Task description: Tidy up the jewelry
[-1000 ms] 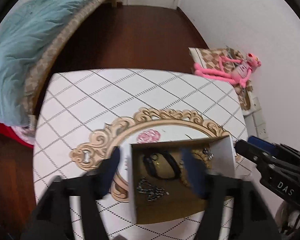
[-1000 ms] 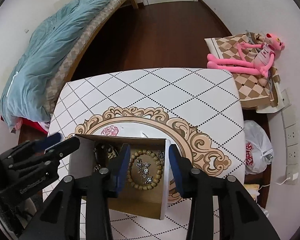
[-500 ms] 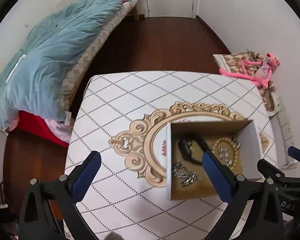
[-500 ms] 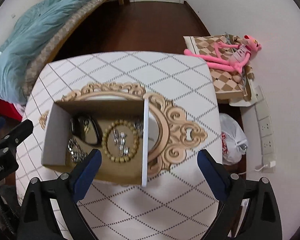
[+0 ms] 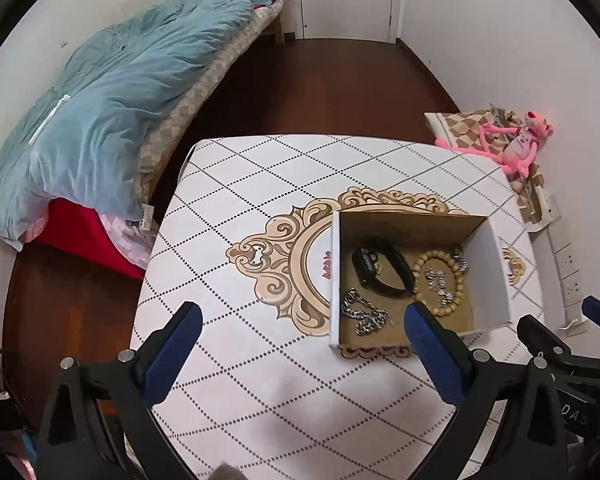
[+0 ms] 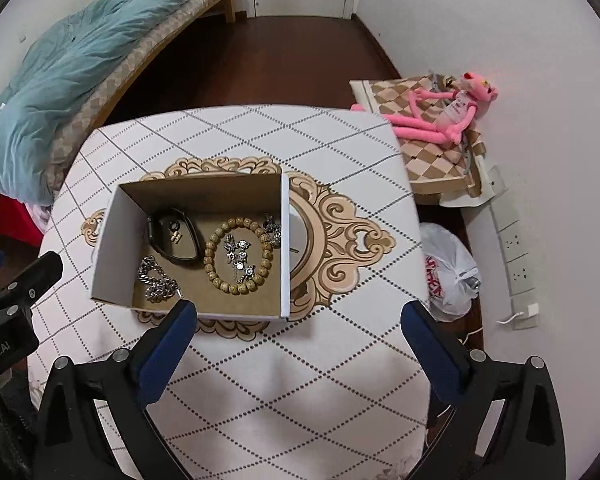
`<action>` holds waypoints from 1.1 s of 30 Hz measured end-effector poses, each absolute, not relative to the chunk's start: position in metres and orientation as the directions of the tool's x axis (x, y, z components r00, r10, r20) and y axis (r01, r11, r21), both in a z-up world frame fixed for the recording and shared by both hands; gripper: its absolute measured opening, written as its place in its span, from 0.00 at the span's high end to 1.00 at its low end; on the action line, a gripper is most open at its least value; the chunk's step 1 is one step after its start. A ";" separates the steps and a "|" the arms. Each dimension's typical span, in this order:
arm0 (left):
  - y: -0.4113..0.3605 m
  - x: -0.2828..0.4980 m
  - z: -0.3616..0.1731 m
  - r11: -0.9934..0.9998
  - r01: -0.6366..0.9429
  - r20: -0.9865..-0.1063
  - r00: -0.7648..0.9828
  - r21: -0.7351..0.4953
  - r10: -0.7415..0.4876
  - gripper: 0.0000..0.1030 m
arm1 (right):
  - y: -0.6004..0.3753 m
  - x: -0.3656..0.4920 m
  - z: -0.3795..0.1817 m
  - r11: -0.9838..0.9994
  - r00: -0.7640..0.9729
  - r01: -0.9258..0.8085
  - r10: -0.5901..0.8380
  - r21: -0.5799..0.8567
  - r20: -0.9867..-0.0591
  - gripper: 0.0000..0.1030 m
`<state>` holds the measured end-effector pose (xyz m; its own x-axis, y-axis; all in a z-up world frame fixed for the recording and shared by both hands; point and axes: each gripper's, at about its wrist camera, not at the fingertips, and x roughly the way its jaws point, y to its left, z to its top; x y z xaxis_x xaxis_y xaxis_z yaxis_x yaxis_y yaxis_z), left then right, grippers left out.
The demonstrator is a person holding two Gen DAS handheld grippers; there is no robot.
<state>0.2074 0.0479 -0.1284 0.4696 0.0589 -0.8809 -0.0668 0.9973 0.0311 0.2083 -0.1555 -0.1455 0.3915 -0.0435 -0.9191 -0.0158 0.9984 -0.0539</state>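
An open cardboard box stands on the patterned table. In it lie a black wristband, a wooden bead bracelet, a silver chain and silver rhinestone pieces. My left gripper is open and empty, above the table left of the box. My right gripper is open and empty, above the table in front of the box's right side.
A bed with a blue duvet stands to the left. A pink plush toy lies on a checkered cushion at the right. A white plastic bag and wall sockets are by the right wall.
Both grippers have opened wide and pulled back and apart from over the box. The box and the jewelry in it have stayed in place.
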 end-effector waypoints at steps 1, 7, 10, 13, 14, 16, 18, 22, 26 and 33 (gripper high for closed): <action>0.048 0.204 -0.124 0.998 -0.066 -0.878 0.475 0.026 0.054 0.00 | -0.156 0.203 -0.139 0.999 0.403 -0.014 -0.043 -0.053 -0.914 0.00; 0.044 0.173 -0.083 0.999 -0.050 -0.845 0.534 0.004 0.030 0.00 | -0.158 0.174 -0.095 0.999 0.476 0.005 -0.050 -0.054 -0.878 0.00; 0.044 0.156 -0.062 0.999 -0.048 -0.823 0.567 -0.009 0.020 0.00 | -0.161 0.156 -0.070 0.999 0.515 0.015 -0.048 -0.047 -0.856 0.00; 0.045 0.139 -0.042 0.999 -0.040 -0.801 0.599 -0.011 0.015 0.00 | -0.162 0.138 -0.046 0.999 0.553 0.019 -0.047 -0.044 -0.832 0.00; 0.045 0.135 -0.037 0.999 -0.039 -0.795 0.606 -0.008 0.017 0.00 | -0.162 0.133 -0.039 0.999 0.562 0.020 -0.049 -0.046 -0.826 0.00; 0.046 0.126 -0.026 0.999 -0.040 -0.787 0.616 -0.004 0.021 0.00 | -0.163 0.121 -0.025 0.999 0.583 0.023 -0.045 -0.038 -0.811 0.00; 0.048 0.117 -0.016 0.999 -0.045 -0.779 0.626 -0.004 0.025 0.00 | -0.164 0.108 -0.009 0.999 0.605 0.025 -0.044 -0.036 -0.795 0.00; 0.048 0.094 0.007 0.998 -0.055 -0.751 0.659 0.000 0.036 0.00 | -0.165 0.084 0.019 0.999 0.647 0.026 -0.050 -0.044 -0.760 0.00; 0.048 0.077 0.026 0.999 -0.054 -0.732 0.680 0.003 0.039 0.00 | -0.164 0.064 0.045 0.999 0.681 0.022 -0.044 -0.039 -0.731 0.00; 0.048 0.055 0.048 0.999 -0.041 -0.708 0.706 -0.002 0.028 0.00 | -0.160 0.037 0.076 0.999 0.722 0.013 -0.039 -0.042 -0.691 0.00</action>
<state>0.0554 0.0478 0.0477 0.7062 0.0276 -0.7075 -0.0414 0.9991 -0.0023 0.0372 -0.1596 0.0763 0.7222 -0.0387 -0.6906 0.0131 0.9990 -0.0423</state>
